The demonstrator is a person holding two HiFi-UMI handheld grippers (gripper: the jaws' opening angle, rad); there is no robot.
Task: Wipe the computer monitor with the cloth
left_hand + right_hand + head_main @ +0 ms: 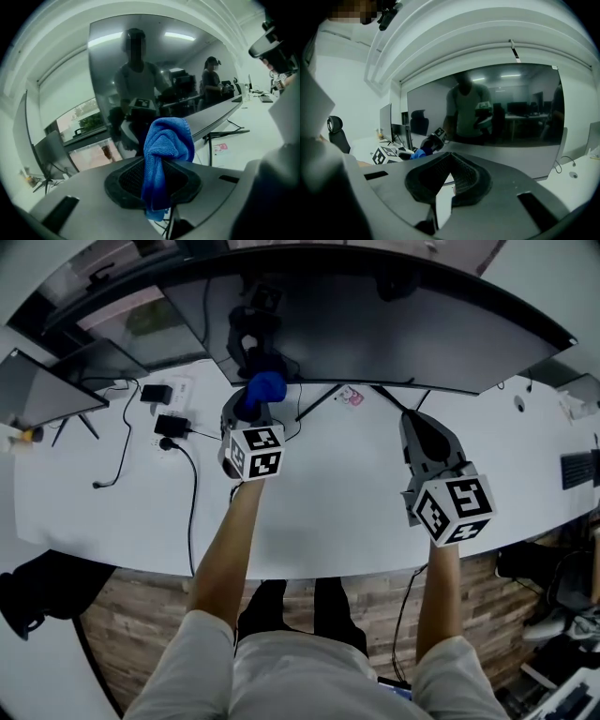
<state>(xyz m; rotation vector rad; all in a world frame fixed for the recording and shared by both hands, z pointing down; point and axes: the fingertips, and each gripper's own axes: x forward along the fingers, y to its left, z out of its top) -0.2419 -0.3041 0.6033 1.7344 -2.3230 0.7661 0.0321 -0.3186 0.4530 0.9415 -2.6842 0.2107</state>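
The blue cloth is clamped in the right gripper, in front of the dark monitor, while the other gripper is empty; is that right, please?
Not quite: the left gripper clamps the blue cloth, as the left gripper view shows; the right gripper is empty. Both face the dark monitor.

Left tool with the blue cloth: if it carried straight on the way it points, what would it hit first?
Probably the monitor, with the cloth held in the left tool touching its screen first; the depth is unclear.
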